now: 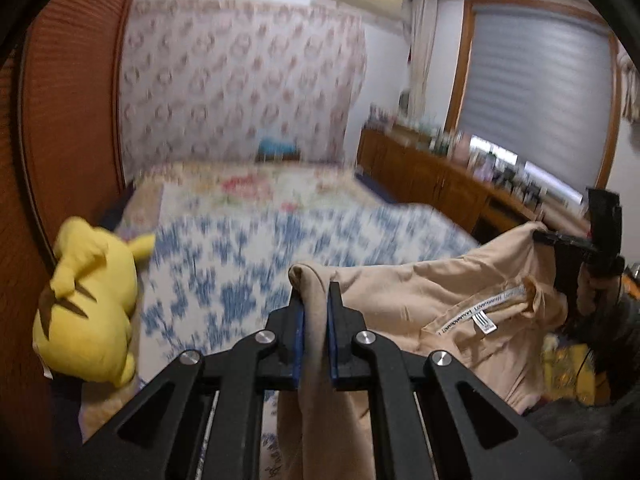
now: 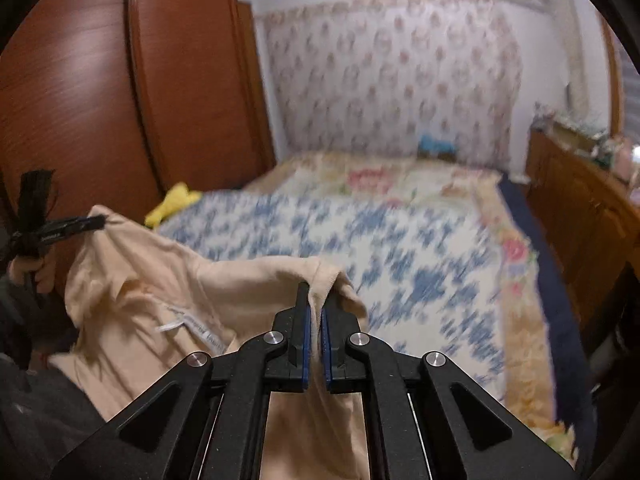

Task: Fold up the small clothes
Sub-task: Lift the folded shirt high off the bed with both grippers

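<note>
A beige garment (image 1: 460, 300) with a white neck label hangs in the air, stretched between my two grippers above the bed. My left gripper (image 1: 317, 300) is shut on one top corner of it. My right gripper (image 2: 317, 304) is shut on the other top corner; the garment (image 2: 160, 300) sags to its left. Each gripper also shows in the other's view, the right gripper (image 1: 548, 238) at the far right and the left gripper (image 2: 92, 222) at the far left, both clamped on the cloth.
A bed with a blue-and-white floral cover (image 1: 260, 248) lies ahead and below. A yellow plush toy (image 1: 88, 312) lies at the bed's left edge by a wooden wardrobe (image 2: 120, 100). A wooden sideboard (image 1: 440, 184) with small items runs along the right.
</note>
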A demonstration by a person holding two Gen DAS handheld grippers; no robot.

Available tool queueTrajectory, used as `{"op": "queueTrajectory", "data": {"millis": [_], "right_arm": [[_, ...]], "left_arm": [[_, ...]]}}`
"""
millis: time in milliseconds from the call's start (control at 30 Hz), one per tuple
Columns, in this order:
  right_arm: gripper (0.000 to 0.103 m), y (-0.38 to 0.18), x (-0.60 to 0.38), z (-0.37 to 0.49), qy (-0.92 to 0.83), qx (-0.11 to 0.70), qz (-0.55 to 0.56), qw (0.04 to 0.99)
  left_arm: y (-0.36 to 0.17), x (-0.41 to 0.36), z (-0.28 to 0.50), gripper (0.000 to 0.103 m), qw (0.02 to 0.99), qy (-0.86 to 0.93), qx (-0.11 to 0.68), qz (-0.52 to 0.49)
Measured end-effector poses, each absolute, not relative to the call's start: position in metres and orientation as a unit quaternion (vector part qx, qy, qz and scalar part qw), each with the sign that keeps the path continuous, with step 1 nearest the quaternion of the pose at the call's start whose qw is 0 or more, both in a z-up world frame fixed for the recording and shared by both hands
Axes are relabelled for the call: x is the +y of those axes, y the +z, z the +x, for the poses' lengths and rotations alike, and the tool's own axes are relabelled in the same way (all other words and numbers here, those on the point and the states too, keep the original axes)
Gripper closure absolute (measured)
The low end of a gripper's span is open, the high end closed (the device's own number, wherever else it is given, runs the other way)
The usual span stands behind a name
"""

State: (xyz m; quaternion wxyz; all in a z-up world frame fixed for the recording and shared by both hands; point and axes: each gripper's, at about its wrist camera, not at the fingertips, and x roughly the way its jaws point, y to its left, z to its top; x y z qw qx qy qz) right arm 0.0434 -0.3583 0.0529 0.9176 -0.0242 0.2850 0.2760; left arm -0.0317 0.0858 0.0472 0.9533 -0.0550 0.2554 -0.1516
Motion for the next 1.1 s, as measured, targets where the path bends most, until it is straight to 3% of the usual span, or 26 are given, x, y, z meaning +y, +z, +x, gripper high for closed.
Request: {"op": "queueTrajectory", "data": {"millis": [667,1100], "right_arm": [[0.102,0.28,-0.335,-0.022,0.291,0.081,-0.066,0.951],[0.102,0.401,-0.353,-0.069,0.25,-0.013,-0.106,0.962]], "left_arm": [[0.248,0.103,-0.07,0.097,0.99,-0.136,0.043,-0.009],[0.328,0.123,-0.108,0.097,0.993,-0.102,-0.048,0.025]]}}
